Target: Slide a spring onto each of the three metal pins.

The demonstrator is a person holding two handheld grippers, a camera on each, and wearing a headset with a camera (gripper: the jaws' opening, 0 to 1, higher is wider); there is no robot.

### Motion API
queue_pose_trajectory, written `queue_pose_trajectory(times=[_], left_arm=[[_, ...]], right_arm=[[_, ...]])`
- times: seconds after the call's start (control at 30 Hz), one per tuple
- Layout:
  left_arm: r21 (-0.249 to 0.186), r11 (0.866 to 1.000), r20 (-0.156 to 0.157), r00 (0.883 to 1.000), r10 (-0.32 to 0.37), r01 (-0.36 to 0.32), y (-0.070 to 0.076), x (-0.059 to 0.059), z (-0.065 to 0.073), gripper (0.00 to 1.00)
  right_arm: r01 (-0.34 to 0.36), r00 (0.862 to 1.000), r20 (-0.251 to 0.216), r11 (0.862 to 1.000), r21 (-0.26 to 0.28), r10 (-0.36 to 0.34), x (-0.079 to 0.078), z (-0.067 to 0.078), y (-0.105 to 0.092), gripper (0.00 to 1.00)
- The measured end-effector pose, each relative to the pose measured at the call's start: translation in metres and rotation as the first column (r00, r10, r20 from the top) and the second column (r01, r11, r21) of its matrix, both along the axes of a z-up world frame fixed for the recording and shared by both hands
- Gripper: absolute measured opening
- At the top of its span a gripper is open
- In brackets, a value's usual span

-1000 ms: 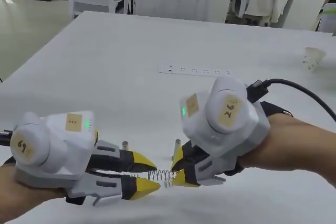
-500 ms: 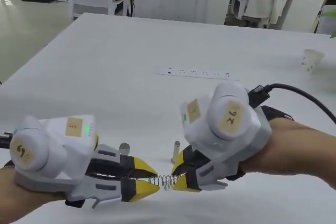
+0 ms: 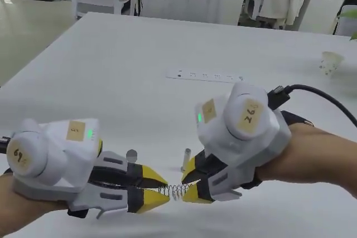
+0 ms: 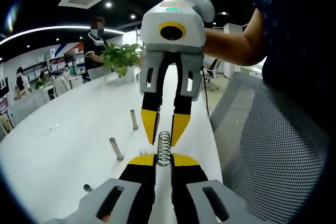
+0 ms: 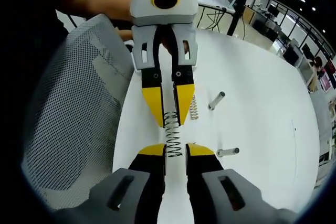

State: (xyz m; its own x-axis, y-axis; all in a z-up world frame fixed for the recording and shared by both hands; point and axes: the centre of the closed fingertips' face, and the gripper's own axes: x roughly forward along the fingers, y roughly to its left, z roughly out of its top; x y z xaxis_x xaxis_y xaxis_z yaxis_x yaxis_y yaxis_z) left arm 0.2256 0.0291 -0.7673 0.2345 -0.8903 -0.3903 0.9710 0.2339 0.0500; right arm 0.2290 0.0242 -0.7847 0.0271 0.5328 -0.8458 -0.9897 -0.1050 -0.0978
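At the near edge of the white table, at 6 o'clock in the head view, the left gripper and the right gripper point at each other, tips almost meeting. A spring runs between them. Each gripper's yellow jaws are drawn in narrow on one end of it, so both hold the spring.

At 12 o'clock from the spring, the first pin stands upright just beyond the right gripper's tips. The second pin shows at 11 o'clock from the left gripper's jaws, its lower part hidden behind them. Further off at 12 o'clock a power strip lies flat. A paper cup sits well apart at 2 o'clock, and a black cable leads away from the right gripper.

In the left gripper view the spring rises from between that gripper's own jaws to the other gripper's tips at 12 o'clock. The pins stand in a row between 8 and 10 o'clock of it with bare shafts, and the third pin is the nearest to the camera. A mesh chair is at 3 o'clock, and a potted plant is at 11 o'clock.

In the right gripper view a second spring lies on the table at 1 o'clock from the held one, just beside the left gripper's jaw. Two pins show at 2 and 3 o'clock.
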Motion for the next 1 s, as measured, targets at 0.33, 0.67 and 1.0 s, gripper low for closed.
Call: queue_pose_trajectory(times=[0.33,0.67,1.0], left_arm=[[-0.013,1.0,0.012,1.0,0.001,-0.001,-0.001,-0.001,0.008,0.02],[-0.023,1.0,0.026,1.0,-0.013,0.013,-0.005,-0.003,0.016,0.02],[-0.023,1.0,0.028,1.0,-0.014,0.014,-0.005,-0.003,0.016,0.02]], right_arm=[[0.015,0.999,-0.033,1.0,0.001,-0.015,-0.002,-0.007,-0.002,0.14],[0.014,0.999,-0.043,1.0,0.006,-0.013,-0.002,-0.008,-0.001,0.12],[0.011,0.999,-0.043,1.0,0.011,-0.011,-0.003,-0.008,-0.001,0.09]])
